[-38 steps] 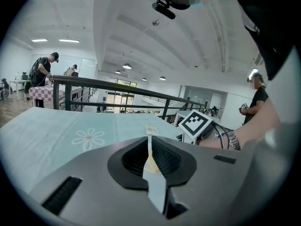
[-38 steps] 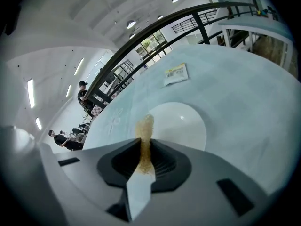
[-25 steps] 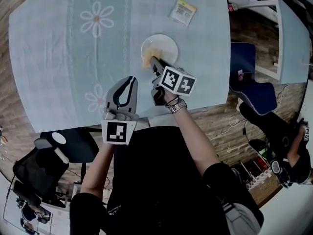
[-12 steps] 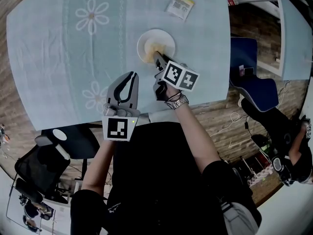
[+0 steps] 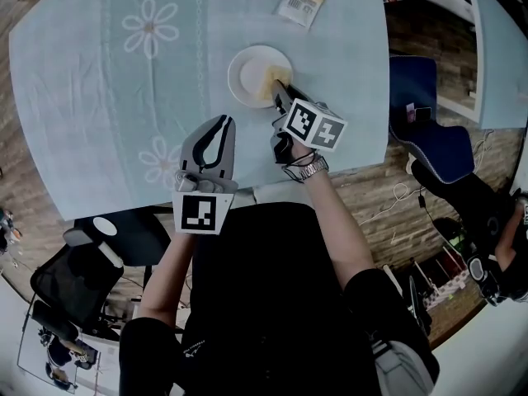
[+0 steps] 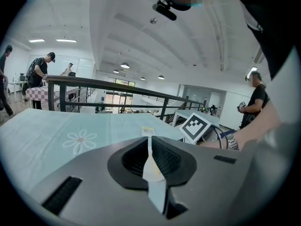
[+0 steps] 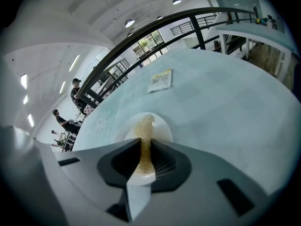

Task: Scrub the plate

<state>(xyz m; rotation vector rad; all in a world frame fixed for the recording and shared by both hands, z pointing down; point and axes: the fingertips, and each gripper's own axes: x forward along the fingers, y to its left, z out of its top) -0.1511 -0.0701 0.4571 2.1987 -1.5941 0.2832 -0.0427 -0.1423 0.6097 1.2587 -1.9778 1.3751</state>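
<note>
Your right gripper (image 5: pixel 279 87) is clamped on a yellow-brown scrub pad (image 5: pixel 269 79), and the pad's free end rests on the white plate (image 5: pixel 246 71). In the right gripper view the pad (image 7: pixel 145 131) runs out from between the jaws onto the plate (image 7: pixel 162 125), so I judge the scrubbing step is in hand, with the pad on the plate's right half.

Your left gripper (image 5: pixel 220 124) hovers over the bench (image 5: pixel 99 122), down-left of the plate and apart from it. Its jaws are drawn together with nothing between them.

The next move likely calls for pressing the pad flat and sweeping it across the plate's left half. Nothing steadies the plate, so it may slide under a hard stroke; your left gripper is near enough to brace the rim.

For room, the plate sits on the near-right part of the bench, nearer the edge by your body than the far one. A small packet (image 5: pixel 299 4) lies beyond it, well apart. The cloth to the left is open, so strokes that way have room; be gentler when pulling toward the near edge.
</note>
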